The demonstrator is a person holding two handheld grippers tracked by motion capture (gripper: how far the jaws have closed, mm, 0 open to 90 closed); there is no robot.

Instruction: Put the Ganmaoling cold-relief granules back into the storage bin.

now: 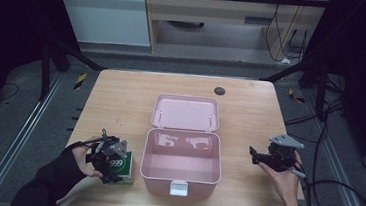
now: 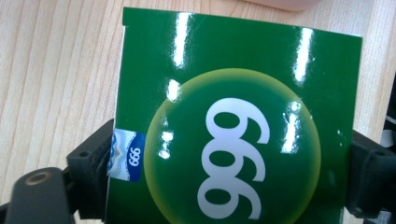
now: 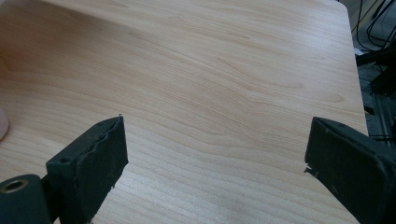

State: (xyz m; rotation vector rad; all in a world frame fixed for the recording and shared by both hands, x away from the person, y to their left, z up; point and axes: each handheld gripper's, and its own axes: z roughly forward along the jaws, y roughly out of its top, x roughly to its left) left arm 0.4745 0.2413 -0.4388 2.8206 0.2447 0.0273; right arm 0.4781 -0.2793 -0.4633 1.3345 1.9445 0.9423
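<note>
Green 999 box is sitting between the left gripper's nearly closed pads (on the table, not boxed yet); right gripper is idling wide open, empty.

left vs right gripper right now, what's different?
The left gripper has a green box between its jaws, one jaw against each side; the right gripper has nothing between its jaws. The left gripper sits close beside the open pink case; the right gripper stands apart from it over bare table. Shared: each is held in a hand, and both have black jaws.
</note>
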